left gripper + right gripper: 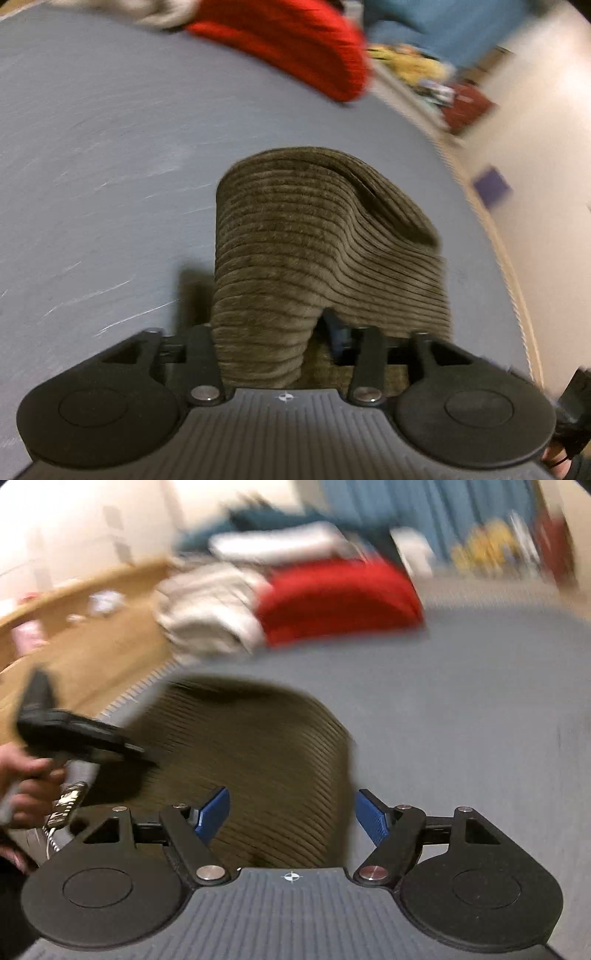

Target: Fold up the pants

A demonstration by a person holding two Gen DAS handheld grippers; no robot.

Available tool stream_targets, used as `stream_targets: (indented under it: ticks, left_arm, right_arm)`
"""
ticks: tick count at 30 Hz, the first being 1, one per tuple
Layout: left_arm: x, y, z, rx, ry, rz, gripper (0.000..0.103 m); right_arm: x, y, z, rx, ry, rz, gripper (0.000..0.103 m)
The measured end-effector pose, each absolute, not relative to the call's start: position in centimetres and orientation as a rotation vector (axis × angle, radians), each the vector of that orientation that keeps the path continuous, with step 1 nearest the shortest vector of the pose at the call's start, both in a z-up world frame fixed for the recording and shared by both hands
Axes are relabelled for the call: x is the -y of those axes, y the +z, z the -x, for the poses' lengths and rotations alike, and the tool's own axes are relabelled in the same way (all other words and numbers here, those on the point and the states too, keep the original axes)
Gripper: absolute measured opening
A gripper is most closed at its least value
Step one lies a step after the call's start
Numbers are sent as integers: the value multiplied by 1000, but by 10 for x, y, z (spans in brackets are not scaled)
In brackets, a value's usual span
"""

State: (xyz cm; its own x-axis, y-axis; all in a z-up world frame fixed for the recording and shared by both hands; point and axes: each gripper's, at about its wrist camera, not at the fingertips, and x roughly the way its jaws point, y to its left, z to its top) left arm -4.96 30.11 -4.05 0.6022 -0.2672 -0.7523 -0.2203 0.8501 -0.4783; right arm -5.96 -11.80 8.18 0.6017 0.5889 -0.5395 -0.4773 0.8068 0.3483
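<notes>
Grey-blue and bare over most of its width, the surface [92, 155] carries the task's thing near its near edge: a folded pair of olive-brown corduroy pants [317, 240], stacked in thick layers. At the far side lie a red folded garment [295, 48] and, beside it, a pale grey-white folded garment [207, 605], well apart from the pants. Judging by the compact bundle, folding is nearly done and the step in hand looks like the last fold or the letting-go. In the left wrist view the left tongs [288, 354] have the cloth bunched up between the black fingers; the pads are hidden under the corduroy, so I cannot tell whether they press on it or merely straddle it. The right tongs [291, 819] stand wide apart, blue pads clear, with the bundle's near right corner lying between and below them but not pinched. In the right wrist view a person's hand [26, 779] holds the left tool at the left. A sensible next move would be to free the left tongs without dragging the top layer, then press the stack flat. Open room lies to the right and far; the surface's left edge [147, 686], with a tan wooden floor [92, 638] beyond, runs close by the bundle, so pushing leftward risks a slide off.
</notes>
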Motion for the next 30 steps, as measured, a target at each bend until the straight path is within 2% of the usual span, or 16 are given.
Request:
stream_targets:
  ticks: [1,3,5,9,13,15,17,18,20,21,22,23,25,27,28,30]
  left_arm:
    - [-308,-46,51,-961,-3,602,71]
    - [-318,-55,50,-1006,26,639,84]
    - [-324,-63,46,-1030,34,645,85]
    - [-328,-71,33,-1048,40,647,100]
    - [-322,-94,19,-1076,3,678,102]
    - [-329,-110,16,-1086,-16,704,102]
    - [-332,-123,10,-1095,-32,725,102]
    - [-332,-126,8,-1098,-39,727,102]
    - [-326,-130,3,-1095,-58,714,97]
    - [-322,-129,1,-1083,-67,701,85]
    - [-318,-125,-1,-1073,-73,697,81]
    - [-312,-120,-3,-1064,-75,670,77]
    - [-300,-112,-6,-1042,-115,669,60]
    - [-282,-106,-15,-1020,-185,706,52]
    - [-267,-101,-21,-1001,-227,690,42]
    - [-237,-91,-35,-980,-287,664,41]
  right_arm:
    - [116,70,49,-758,607,-209,77]
    - [113,49,30,-881,593,-266,77]
    - [109,35,21,-947,605,-328,77]
    - [100,26,6,-1024,690,-466,80]
    - [82,25,0,-1076,773,-512,90]
    - [73,16,-5,-1118,771,-503,92]
    - [68,8,-9,-1161,763,-513,90]
    - [66,5,-10,-1179,769,-518,85]
    - [61,8,-10,-1166,763,-482,67]
    - [60,13,-8,-1152,764,-464,54]
    - [61,18,-6,-1136,765,-461,44]
    - [62,26,-4,-1119,766,-468,41]
    - [70,43,-1,-1068,780,-476,38]
    - [86,63,1,-1010,764,-478,38]
    - [100,72,-1,-985,740,-491,38]
    - [134,85,-4,-946,695,-527,38]
